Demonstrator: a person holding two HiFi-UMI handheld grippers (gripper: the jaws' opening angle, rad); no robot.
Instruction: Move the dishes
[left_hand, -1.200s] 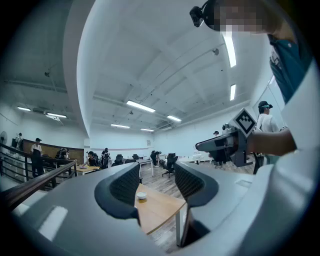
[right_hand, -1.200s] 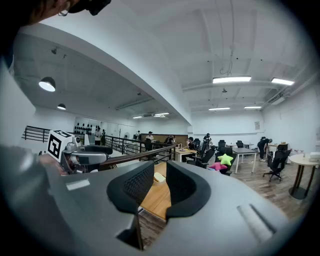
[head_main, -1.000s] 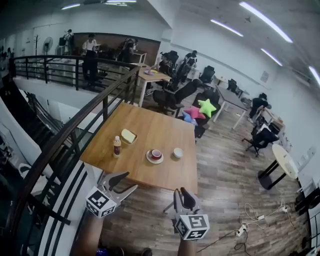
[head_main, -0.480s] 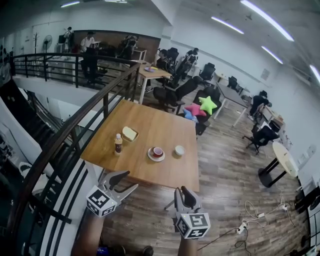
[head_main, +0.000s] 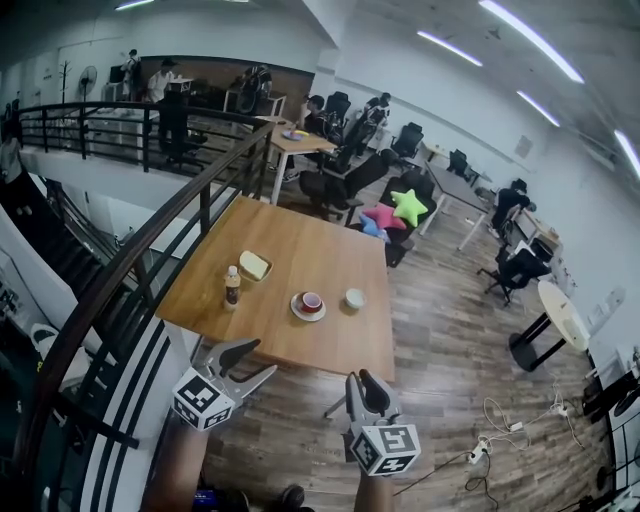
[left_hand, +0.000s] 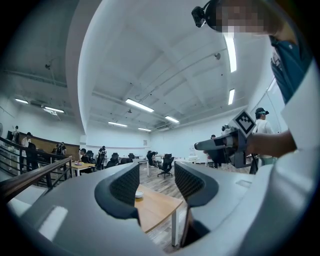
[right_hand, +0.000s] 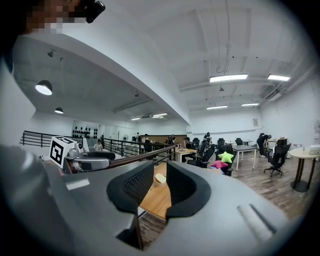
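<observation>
Lit from above by ceiling light strips (head_main: 530, 40), blown out to white with slight glare. Dim and bluish in head view, darkening hard toward corners, near black at left by stairs (head_main: 50, 230). Brightest mid-frame on wooden table (head_main: 320, 250). Heavy fisheye everywhere, bowing railing (head_main: 150, 236). Brighter in both gripper views: washed-out white ceiling (left_hand: 150, 60), black circular border. Soft up close on left gripper (left_hand: 156, 172) and right gripper (right_hand: 160, 175) bodies; sharper on far room.

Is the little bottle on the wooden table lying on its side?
No, the bottle stands upright on the wooden table, close to its left edge in the head view.
</observation>
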